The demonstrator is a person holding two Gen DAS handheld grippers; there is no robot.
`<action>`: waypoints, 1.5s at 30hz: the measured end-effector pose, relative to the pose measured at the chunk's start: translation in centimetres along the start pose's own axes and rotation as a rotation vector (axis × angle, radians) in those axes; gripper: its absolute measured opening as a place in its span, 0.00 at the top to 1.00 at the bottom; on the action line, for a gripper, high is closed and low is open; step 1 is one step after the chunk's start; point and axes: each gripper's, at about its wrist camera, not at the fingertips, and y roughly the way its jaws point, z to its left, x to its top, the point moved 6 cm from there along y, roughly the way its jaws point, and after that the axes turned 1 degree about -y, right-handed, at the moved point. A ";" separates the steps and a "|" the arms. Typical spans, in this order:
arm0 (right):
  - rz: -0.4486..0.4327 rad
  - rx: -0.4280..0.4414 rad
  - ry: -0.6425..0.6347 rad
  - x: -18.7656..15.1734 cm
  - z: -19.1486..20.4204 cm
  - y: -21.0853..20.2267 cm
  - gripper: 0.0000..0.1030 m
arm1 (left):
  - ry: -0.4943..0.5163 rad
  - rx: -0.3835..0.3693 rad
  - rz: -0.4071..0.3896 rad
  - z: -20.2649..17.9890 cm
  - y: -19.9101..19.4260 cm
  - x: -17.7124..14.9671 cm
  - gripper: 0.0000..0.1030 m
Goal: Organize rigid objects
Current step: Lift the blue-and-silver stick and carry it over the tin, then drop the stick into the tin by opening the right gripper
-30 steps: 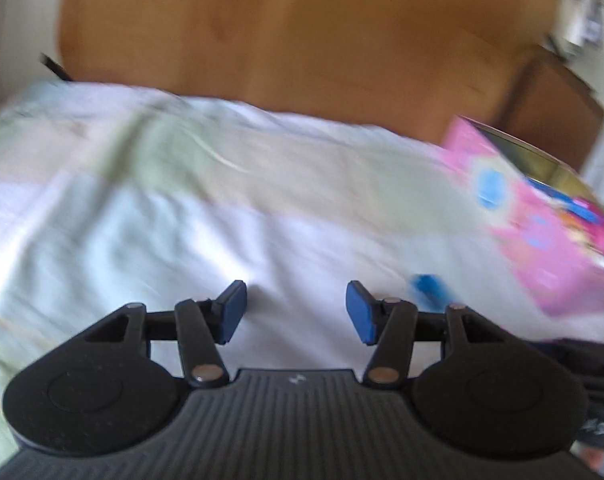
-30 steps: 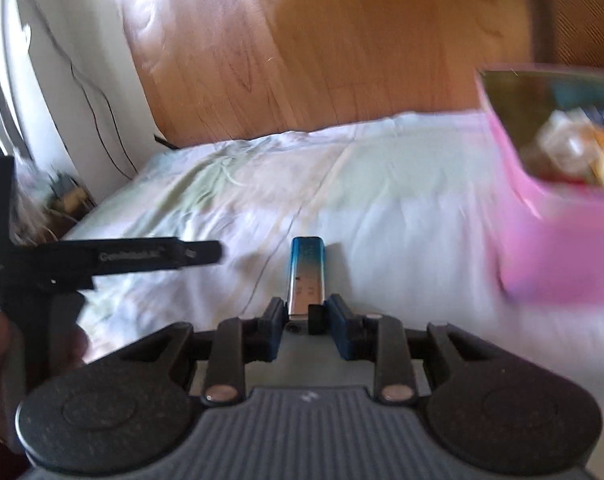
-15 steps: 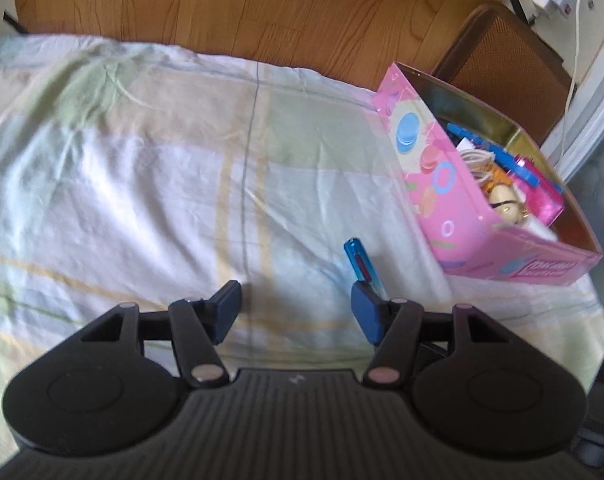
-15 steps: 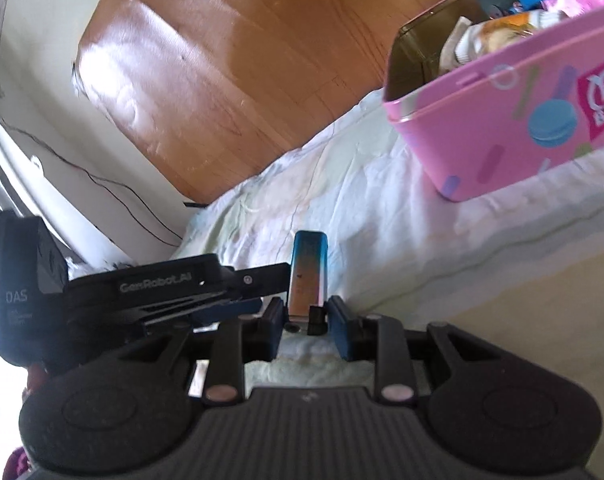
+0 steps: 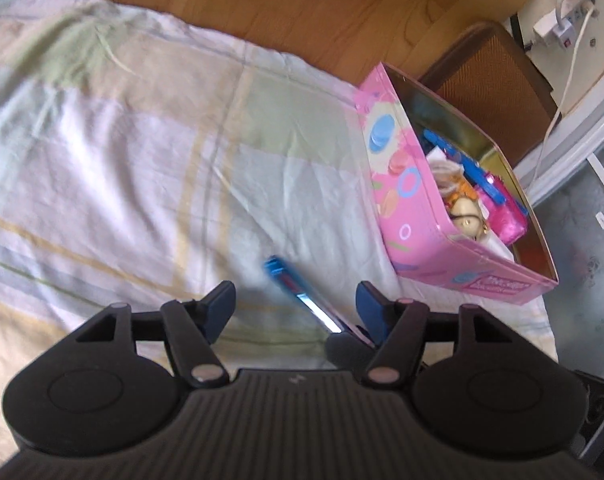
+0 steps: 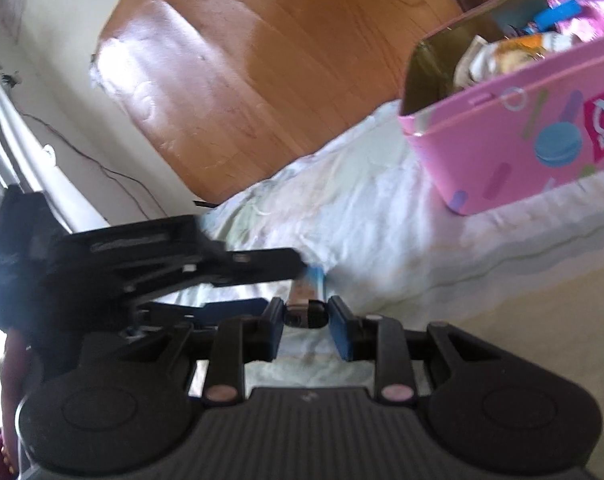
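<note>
A slim blue device [image 6: 311, 282] with a dark end sticks forward from my right gripper [image 6: 306, 316], which is shut on that dark end just above the bed sheet. In the left wrist view the same blue device [image 5: 298, 288] runs slantwise between the jaws of my left gripper [image 5: 294, 298]; they stand open and the pads do not press on it. My left gripper [image 6: 280, 286] reaches in from the left in the right wrist view, one finger across the device's far tip. An open pink tin [image 5: 406, 208] [image 6: 522, 132] on the bed holds several small items.
The pale checked bed sheet [image 5: 122, 168] ends at an edge beyond which lies wooden floor [image 5: 282, 4]. A brown chair [image 5: 490, 80] stands behind the tin. A power strip with a white cable [image 5: 558, 24] is at the top right.
My left gripper has swung right toward the right gripper, so the blue device now lies between its jaws. My right gripper has rolled and still holds the device.
</note>
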 end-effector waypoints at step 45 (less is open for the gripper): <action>-0.584 -0.526 -0.232 15.3 -9.8 -7.2 0.42 | 0.494 0.137 -0.289 -18.0 5.0 9.0 0.43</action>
